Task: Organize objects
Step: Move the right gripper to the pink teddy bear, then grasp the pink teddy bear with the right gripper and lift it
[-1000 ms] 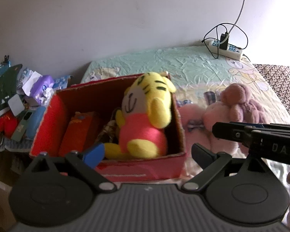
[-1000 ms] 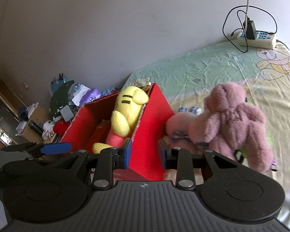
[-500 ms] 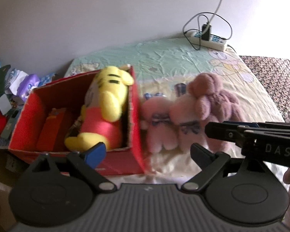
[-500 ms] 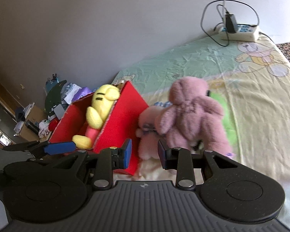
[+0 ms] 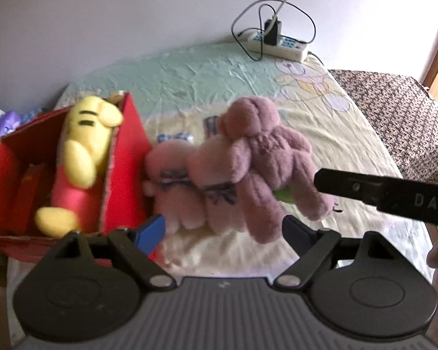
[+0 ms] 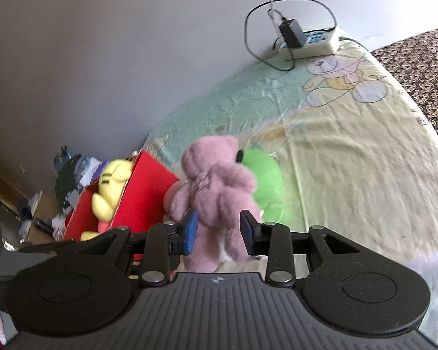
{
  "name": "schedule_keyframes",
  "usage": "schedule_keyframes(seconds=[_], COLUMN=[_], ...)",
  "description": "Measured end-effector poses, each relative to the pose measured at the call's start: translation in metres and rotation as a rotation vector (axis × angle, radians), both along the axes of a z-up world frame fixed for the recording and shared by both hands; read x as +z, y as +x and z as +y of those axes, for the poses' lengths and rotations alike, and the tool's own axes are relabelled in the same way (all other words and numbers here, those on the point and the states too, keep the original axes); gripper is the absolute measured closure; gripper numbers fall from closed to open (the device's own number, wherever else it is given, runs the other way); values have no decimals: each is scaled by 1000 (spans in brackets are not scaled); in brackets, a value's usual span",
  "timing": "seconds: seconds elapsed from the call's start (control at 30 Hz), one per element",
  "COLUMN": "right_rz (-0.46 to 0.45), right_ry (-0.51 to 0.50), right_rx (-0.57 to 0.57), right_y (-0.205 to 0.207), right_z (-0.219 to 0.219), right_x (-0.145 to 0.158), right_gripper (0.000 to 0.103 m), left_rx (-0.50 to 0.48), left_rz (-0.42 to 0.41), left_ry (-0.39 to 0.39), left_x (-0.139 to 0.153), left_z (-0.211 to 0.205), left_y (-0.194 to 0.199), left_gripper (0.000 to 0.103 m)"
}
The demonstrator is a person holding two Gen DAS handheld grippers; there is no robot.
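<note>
Plush toys [image 5: 248, 163] crowd against the red box [image 5: 125, 157] on the bed [image 6: 350, 151]; open sheet lies rightward. Left gripper [image 5: 223, 230] closing, empty. Right gripper [image 6: 219, 230] opening, straddling the mauve bear [image 6: 216, 186] without pressing.

Both grippers have swung right, off the red box [image 5: 125, 157] and over to the plush pile. The left gripper [image 5: 223, 230], jaws closing, now frames the pale pink toys [image 5: 189, 192]. The right gripper [image 6: 219, 233], jaws opening, has dropped around the mauve bear [image 6: 216, 192], and a green toy [image 6: 265, 180] has come into sight.
</note>
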State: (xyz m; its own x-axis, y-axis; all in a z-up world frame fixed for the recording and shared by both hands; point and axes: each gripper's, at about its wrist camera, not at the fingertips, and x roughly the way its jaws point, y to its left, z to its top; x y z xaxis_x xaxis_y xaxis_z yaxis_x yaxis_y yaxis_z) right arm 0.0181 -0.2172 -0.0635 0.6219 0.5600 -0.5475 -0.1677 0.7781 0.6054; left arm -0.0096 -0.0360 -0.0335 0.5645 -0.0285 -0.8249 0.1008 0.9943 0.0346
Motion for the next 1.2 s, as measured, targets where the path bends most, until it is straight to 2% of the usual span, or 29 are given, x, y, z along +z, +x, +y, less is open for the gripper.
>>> schedule_keyframes(seconds=[0.13,0.2,0.37,0.5,0.63,0.73,0.9,1.07,1.2], right_rz=[9,11,12,46,76,89,77,81,63], right_ry=[22,29,17,37,58,88,65,93,74], right_rx=[-20,-25,-20,-19,-22,-1,29,35,42], right_y=[9,12,23,36,45,52,59,69,68], right_z=[-8,-9,-9,-7,-5,-2,7,8,10], right_x=[-1,0,-2,-13,-21,-23,-25,-32,-30], right_gripper=[66,59,56,56,55,56,55,53,58], left_rx=[-25,-42,-62,-74,-87,-95,-109,-110,-114], left_rz=[5,10,23,28,42,38,53,61,76], left_ry=[1,-3,-26,-31,-82,-92,-160,-162,-171], left_x=[-4,-6,-10,-13,-17,-20,-24,-32,-37], left_z=[-10,-15,-19,-18,-11,-7,0,0,0], left_y=[11,16,29,35,44,49,60,71,76], left_gripper=[15,15,13,12,9,9,9,7,5])
